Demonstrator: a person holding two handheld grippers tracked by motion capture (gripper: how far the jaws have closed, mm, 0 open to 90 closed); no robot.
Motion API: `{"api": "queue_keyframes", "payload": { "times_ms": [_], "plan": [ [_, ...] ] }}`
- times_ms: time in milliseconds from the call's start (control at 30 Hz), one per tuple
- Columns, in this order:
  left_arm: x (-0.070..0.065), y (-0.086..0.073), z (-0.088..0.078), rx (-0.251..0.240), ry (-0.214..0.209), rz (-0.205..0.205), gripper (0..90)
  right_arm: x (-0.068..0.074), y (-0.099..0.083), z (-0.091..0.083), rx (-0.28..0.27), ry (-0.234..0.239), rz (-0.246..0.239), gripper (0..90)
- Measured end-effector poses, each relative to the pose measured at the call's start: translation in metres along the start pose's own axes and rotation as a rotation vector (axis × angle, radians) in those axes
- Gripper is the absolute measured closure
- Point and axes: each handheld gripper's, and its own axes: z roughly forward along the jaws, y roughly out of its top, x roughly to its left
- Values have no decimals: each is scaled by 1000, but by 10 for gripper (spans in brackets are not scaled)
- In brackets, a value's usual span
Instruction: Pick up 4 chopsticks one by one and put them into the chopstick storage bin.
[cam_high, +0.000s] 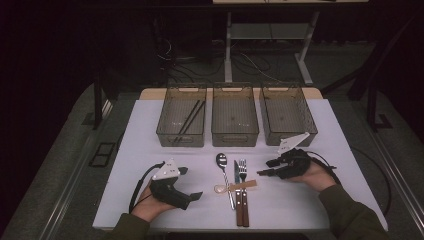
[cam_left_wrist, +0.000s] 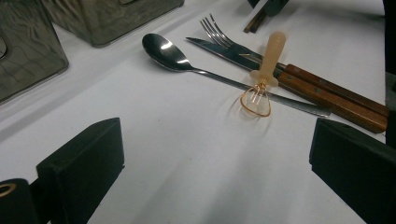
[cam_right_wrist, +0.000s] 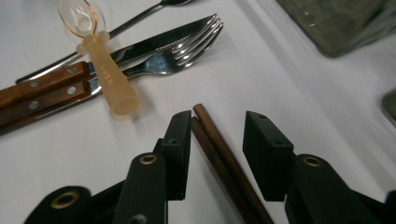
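Chopsticks (cam_right_wrist: 219, 154) unmarked; plastic spoon (cam_right_wrist: 109, 79) handle reads, possibly, "LUSN".

The high view looks forward and down over the whole worktop (cam_high: 150, 130) from its near edge. Both gripper views sit low and close, facing the cutlery at the near-edge middle, sharing the amber plastic spoon (cam_left_wrist: 264, 74).

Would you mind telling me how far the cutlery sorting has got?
Done: one chopstick pair lies in the left bin. In hand: the right claw has two brown chopsticks between its jaws. Left: metal spoon, knife, fork and small plastic spoon on the table.
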Motion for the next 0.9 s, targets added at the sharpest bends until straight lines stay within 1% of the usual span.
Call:
{"api": "queue_keyframes", "payload": {
  "times_ms": [100, 133, 167, 200, 533, 900],
  "plan": [
    [0, 0, 0, -1, 0, 0, 20, 0, 2, 7, 15, 7, -11, 639],
    [0, 0, 0, -1, 0, 0, 20, -2, 2, 9, 29, 8, -36, 645],
    [0, 0, 0, -2, 0, 0, 20, -2, 2, 11, 36, 9, -46, 648],
    [0, 0, 0, -1, -1, -1, 20, -1, 2, 13, 41, 14, -41, 656],
    [-1, 0, 1, 2, -1, -2, 20, 4, 1, 14, 51, -32, -98, 693],
    [0, 0, 1, 7, -4, 2, 20, 5, 1, 14, 50, -24, -92, 728]
  ]
}}
